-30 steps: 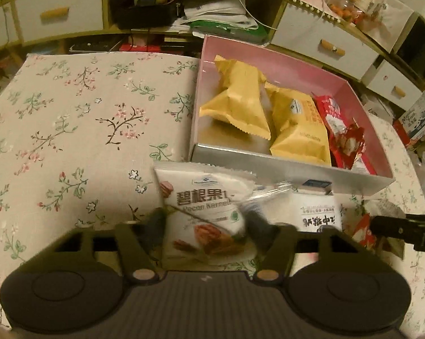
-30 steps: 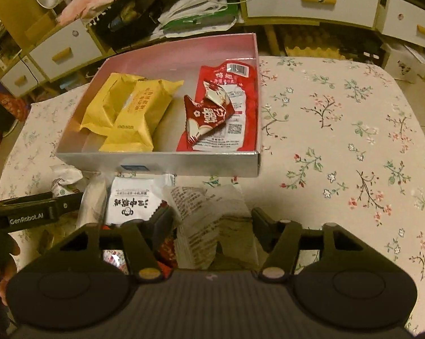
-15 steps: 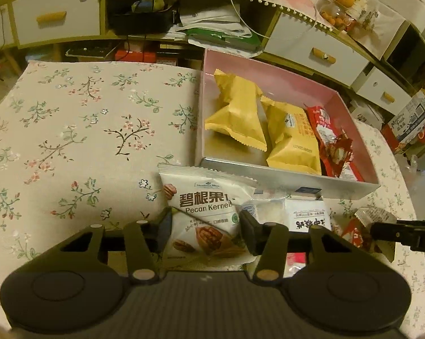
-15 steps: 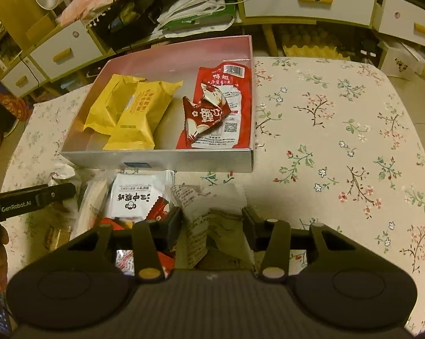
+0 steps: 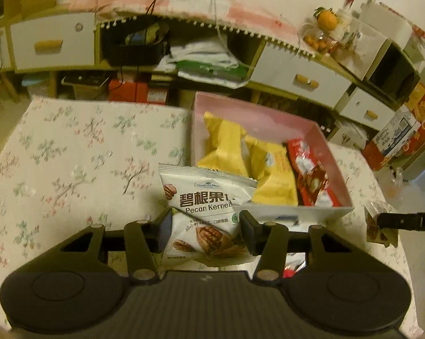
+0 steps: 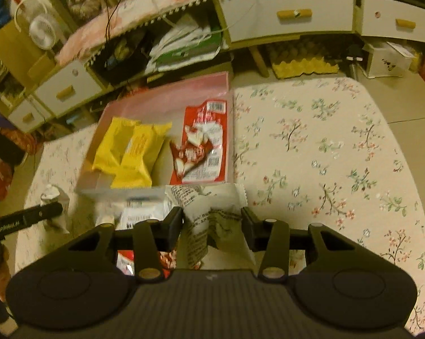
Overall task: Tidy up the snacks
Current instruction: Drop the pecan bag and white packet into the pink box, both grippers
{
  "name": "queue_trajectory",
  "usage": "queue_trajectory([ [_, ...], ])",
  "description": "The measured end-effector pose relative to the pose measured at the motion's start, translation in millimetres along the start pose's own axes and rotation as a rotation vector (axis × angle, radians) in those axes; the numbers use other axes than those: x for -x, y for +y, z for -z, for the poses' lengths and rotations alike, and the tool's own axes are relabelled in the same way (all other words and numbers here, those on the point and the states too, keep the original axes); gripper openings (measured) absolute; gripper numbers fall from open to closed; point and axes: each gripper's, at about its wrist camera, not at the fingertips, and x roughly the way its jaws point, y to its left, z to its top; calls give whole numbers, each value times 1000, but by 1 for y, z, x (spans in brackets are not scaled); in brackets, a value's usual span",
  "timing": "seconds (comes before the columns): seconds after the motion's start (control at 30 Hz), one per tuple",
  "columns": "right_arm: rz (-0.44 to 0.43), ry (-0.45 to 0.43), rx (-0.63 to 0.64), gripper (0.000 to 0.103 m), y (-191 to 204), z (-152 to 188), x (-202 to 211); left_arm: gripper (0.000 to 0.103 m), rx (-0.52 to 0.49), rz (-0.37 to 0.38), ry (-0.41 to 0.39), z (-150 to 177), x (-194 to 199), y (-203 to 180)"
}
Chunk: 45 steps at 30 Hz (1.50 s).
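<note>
While both my claws hang above the table (image 5: 71,152), its floral cloth takes up most of each view, with the box (image 5: 297,210) sitting at the far middle, its near wall facing me. Inside lie two yellow packs (image 5: 229,147) on the left side and red packs (image 5: 308,175) along the right wall, so the free floor looks to be the strip at the back and the gap between them.

My left claw (image 5: 205,227) is clamped on the pecan pack (image 5: 206,197), pads pressing its lower half, top edge standing up in front of the near wall. My right claw (image 6: 212,223) pinches a crumpled white pack (image 6: 209,206) with print on it, also just short of the box. More loose snacks (image 6: 136,214) lie on the cloth below, against the near wall.

Risks, as I judge them: both packs are slick, puffy film held low, so either could slide out or swing as I tilt. Carried too low, a pack could catch the near wall and shove the light box. Both claws heading for the same opening could collide, or I could drop onto the yellow packs and make a heap.
</note>
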Motion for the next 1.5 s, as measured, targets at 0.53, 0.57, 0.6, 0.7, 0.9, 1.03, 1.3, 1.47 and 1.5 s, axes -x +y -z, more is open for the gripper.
queue_trajectory([
  [0.53,-117,-24,93,41,62,-28,-42,56,-111,55,-15,-34,-56,-37],
  [0.57,-125,-26,112,41,69,-29,-46,56,-110,60,-8,-35,-62,-36],
  [0.6,-134,-24,124,41,74,-31,-51,56,-108,61,3,-34,-67,-34],
  [0.7,-119,14,121,41,79,-30,-75,56,-114,61,7,-32,-79,-30],
  [0.9,-41,-31,93,40,69,-29,-93,56,-113,10,3,-36,-92,-23],
  [1.03,-41,-87,72,41,66,-28,-90,57,-139,17,-14,-31,-94,-28],
  [1.3,-75,-86,13,46,57,-31,-77,74,-166,3,-21,-33,-80,-32],
  [1.47,-73,-117,7,48,56,-42,-49,83,-152,2,-47,-41,-51,-34],
  [1.5,-72,-117,5,48,55,-44,-45,83,-141,-4,-43,-41,-47,-33],
])
